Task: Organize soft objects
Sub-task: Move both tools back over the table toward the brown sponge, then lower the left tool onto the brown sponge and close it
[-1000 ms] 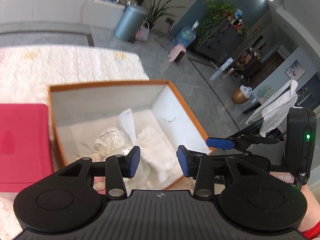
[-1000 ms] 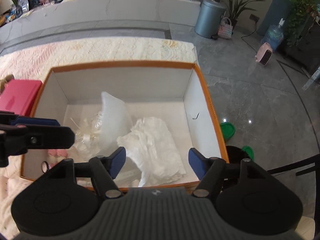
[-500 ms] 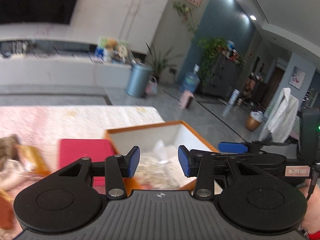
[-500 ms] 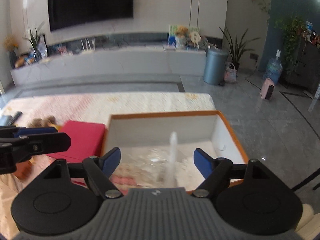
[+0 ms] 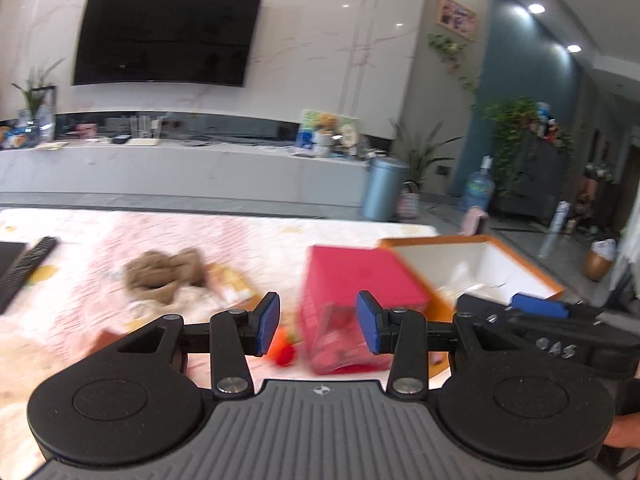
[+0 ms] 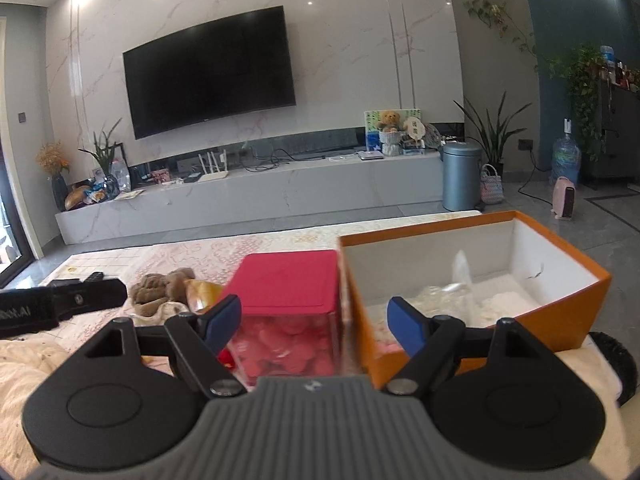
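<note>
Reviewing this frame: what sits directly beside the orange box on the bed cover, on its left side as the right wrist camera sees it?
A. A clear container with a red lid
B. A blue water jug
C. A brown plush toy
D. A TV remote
A: the clear container with a red lid stands right against the left wall of the orange box; the brown plush toy lies further left.
</note>
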### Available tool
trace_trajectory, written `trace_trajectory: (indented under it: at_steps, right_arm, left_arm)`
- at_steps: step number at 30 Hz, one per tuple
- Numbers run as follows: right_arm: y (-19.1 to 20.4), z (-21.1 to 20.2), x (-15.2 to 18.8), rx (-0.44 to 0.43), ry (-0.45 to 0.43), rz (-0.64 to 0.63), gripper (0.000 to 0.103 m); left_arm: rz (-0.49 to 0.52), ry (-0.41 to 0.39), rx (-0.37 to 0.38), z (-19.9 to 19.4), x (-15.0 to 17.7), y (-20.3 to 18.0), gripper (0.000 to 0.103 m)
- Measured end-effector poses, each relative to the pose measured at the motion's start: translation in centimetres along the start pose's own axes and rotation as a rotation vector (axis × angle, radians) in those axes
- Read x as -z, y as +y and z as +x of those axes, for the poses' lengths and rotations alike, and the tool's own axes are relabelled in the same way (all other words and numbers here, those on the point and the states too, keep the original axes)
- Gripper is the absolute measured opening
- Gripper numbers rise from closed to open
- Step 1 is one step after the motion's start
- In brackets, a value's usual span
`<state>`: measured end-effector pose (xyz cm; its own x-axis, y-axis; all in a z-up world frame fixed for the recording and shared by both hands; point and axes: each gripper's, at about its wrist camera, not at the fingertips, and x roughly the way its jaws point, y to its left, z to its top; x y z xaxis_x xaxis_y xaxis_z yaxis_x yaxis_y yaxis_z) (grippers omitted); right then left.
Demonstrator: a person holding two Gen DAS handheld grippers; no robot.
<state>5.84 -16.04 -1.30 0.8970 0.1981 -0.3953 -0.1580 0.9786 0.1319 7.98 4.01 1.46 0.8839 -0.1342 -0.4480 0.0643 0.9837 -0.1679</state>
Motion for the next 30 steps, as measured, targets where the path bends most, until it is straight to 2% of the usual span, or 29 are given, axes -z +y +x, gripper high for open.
trace_trajectory:
  at_steps: [4, 9, 16, 21, 26, 30]
  right_arm:
    - [2.1, 0.8, 1.3, -0.046, 0.008, -0.001, 0.079]
    - [4.4, 2.5, 2.8, -0.074, 0.069, -0.029, 0.079]
    - [6.8, 4.8, 4.0, -0.099, 0.120, -0.067, 0.079]
    - [7.7, 6.7, 4.8, -0.109, 0.145, -0.081, 0.071]
    - [8.3, 8.6, 5.5, -0.105, 0.161, -0.088, 0.071]
    - [8.4, 10.0, 6.1, -0.102, 0.183, -0.077, 0.070]
  left_arm:
    - [-0.041, 0.030, -0.055, -0.3, 1.4, 2.7, 0.048]
    - [-0.069, 0.070, -0.136, -0.7, 3.2, 5.7, 0.048]
    - [-0.151, 0.097, -0.203, -0.7, 4.9, 10.1, 0.048]
    - [-0.213, 0.097, -0.229, -0.3, 5.7, 11.6, 0.049]
    - [-0.245, 0.076, -0.258, 0.5, 6.1, 12.4, 0.053]
    - [-0.245, 0.099, -0.269, 1.7, 6.1, 12.5, 0.059]
